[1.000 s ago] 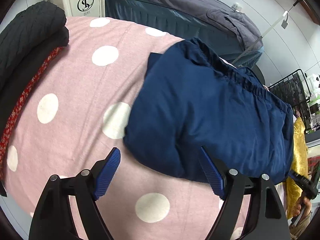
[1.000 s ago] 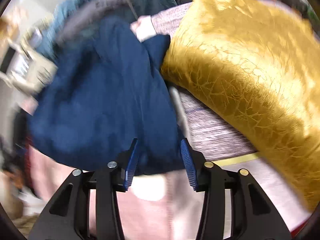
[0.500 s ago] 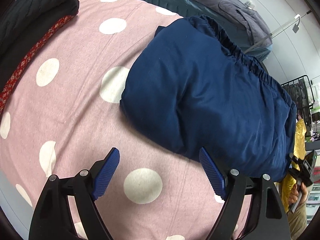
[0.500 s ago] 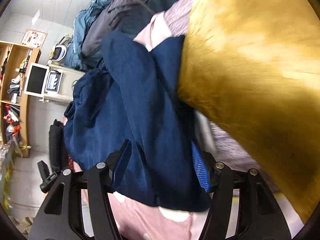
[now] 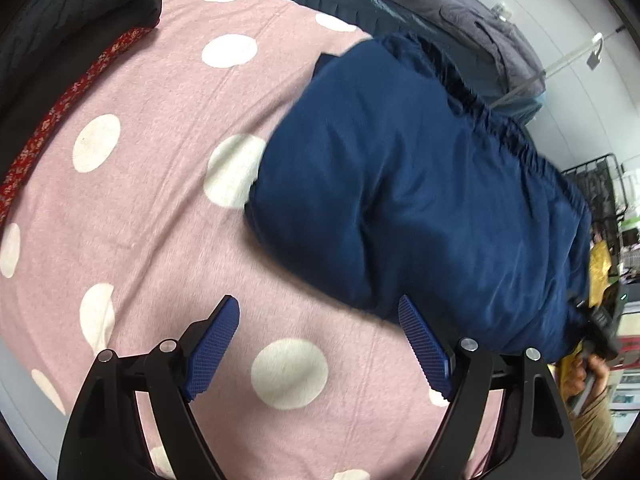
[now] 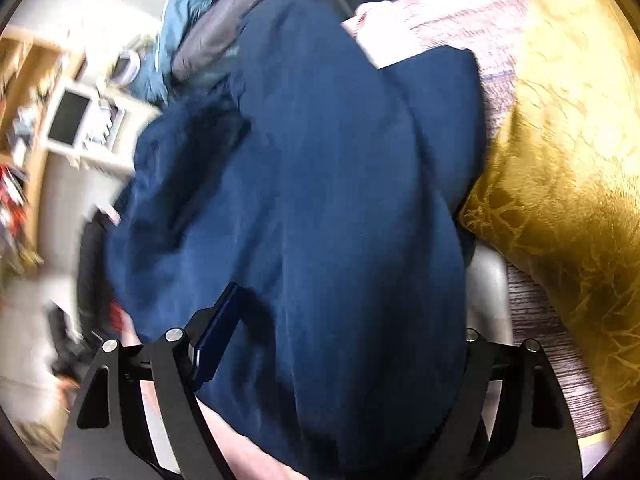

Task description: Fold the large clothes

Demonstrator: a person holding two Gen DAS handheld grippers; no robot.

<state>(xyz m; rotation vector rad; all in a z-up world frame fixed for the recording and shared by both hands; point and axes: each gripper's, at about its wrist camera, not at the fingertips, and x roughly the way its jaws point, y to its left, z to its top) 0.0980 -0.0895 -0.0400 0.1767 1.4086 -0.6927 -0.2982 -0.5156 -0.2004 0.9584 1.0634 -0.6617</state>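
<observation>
Lying folded on the polka-dot blanket (image 5: 152, 208), the navy garment (image 5: 420, 208) runs diagonally, gathered waistband upper right; left gripper (image 5: 320, 344) wide, empty; right gripper (image 6: 340, 344) jaws opening around the cloth.

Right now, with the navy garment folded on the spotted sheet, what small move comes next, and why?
Probably lift the right gripper clear: its jaws are opening with the garment between the fingers, and the garment already lies folded on the sheet. The left gripper is open, holding nothing.

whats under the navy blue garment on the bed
The navy blue garment lies on a pink sheet with white polka dots, which shows all around its near edge. One white dot runs partly beneath it. Whatever else is under the garment is covered by it.
</observation>
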